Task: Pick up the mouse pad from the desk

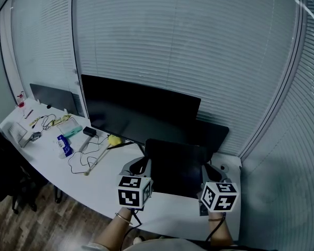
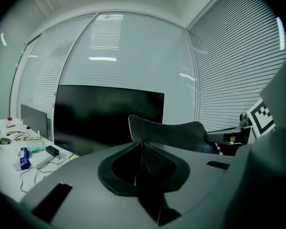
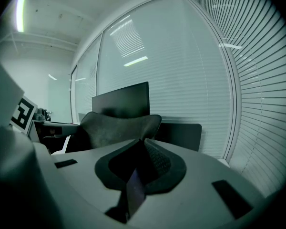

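An office corner is shown, closed off by pale slatted blinds (image 1: 188, 46), with a curved white worktop (image 1: 97, 187) running beneath them. At its left end small clutter is scattered – loose cables (image 1: 79, 162), a blue packet (image 1: 64, 145) and a black adapter (image 1: 89, 132) – and a wide dark monitor (image 1: 141, 111) is set further along.

Near the front edge the left gripper (image 2: 142, 173) is seen with its fingers narrowed onto the left border of the mouse pad (image 1: 175, 167). The thin dark sheet is pinched between them and arches up from there. The pad is spanned across to the right gripper (image 3: 139, 168), whose fingers are likewise closed narrowly on the opposite border.

The pickup is judged to be largely done: both edges are gripped and the pad is carried between the grippers in front of the monitor, apparently raised off the worktop. Whether its lower edge is fully clear cannot be told – what seems left is at most a little more lift.
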Demonstrator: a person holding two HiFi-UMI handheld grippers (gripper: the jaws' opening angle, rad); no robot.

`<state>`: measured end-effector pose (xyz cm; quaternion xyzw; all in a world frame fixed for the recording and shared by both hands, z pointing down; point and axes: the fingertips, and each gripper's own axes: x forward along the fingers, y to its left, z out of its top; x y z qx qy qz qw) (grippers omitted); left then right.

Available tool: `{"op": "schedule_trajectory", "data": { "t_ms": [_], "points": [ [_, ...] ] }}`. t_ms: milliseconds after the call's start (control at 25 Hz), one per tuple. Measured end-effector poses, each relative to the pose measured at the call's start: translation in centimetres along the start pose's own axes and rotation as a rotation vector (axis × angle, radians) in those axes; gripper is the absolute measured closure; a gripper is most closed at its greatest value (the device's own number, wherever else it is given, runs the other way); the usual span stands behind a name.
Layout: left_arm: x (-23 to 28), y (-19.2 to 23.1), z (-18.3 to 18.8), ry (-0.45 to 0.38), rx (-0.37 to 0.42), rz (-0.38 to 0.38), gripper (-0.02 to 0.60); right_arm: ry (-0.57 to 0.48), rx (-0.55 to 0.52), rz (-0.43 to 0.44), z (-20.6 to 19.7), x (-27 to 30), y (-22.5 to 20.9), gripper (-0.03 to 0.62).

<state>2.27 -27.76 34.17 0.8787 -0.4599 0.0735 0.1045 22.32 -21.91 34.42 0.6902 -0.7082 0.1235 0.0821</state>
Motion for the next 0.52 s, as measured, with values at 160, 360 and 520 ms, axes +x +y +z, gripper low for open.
{"op": "schedule_trajectory", "data": {
  "t_ms": [160, 360, 520],
  "points": [
    [0.21, -0.61, 0.15, -0.009, -0.005, -0.016, 0.54, -0.001, -0.012, -0.014, 0.3, -0.39, -0.51, 0.54],
    [0.28, -0.72, 0.47, -0.017, -0.014, -0.021, 0.54, -0.004, -0.03, -0.019, 0.85, -0.71, -0.51, 0.54],
    [0.4, -0.4, 0.38, -0.017, -0.021, -0.019, 0.54, -0.005, -0.036, -0.018, 0.83, -0.58, -0.33, 0.54]
  ]
}}
